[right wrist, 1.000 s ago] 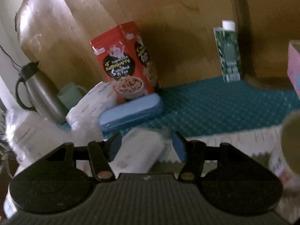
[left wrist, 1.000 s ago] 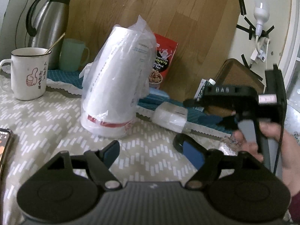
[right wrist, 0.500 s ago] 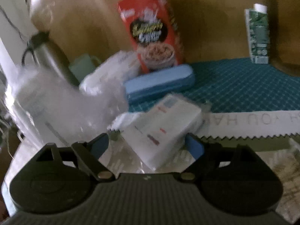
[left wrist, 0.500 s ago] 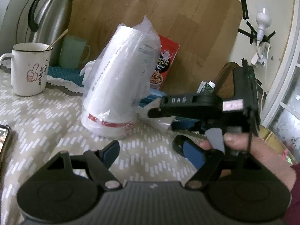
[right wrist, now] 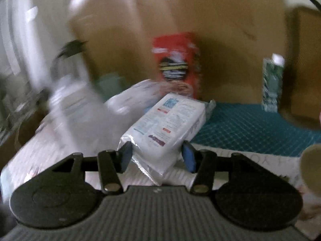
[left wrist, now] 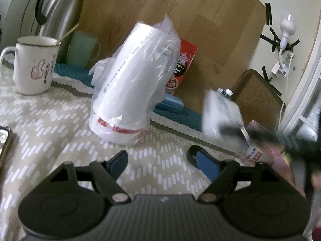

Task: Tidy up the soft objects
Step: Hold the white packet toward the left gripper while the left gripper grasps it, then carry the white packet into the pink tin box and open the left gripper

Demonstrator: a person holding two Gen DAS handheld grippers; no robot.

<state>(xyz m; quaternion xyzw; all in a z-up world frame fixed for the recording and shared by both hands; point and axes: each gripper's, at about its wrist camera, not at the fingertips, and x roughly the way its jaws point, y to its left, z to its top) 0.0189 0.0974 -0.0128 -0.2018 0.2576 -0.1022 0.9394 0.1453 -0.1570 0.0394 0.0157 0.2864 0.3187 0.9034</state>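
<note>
My right gripper is shut on a white tissue pack wrapped in clear plastic and holds it up above the table. The same pack shows blurred in the left wrist view, lifted at the right. My left gripper is open and empty, low over the patterned tablecloth. A tall white stack of cups in a plastic bag stands just ahead of it. Another white soft pack lies behind, blurred.
A white mug, a green cup and a steel thermos stand at the back left. A red snack bag, a green carton and a teal mat sit by the wooden board. A phone lies at the left edge.
My right gripper has closed on the tissue pack and lifted it off the table, swinging right. The left gripper stays open and has shifted only slightly.
</note>
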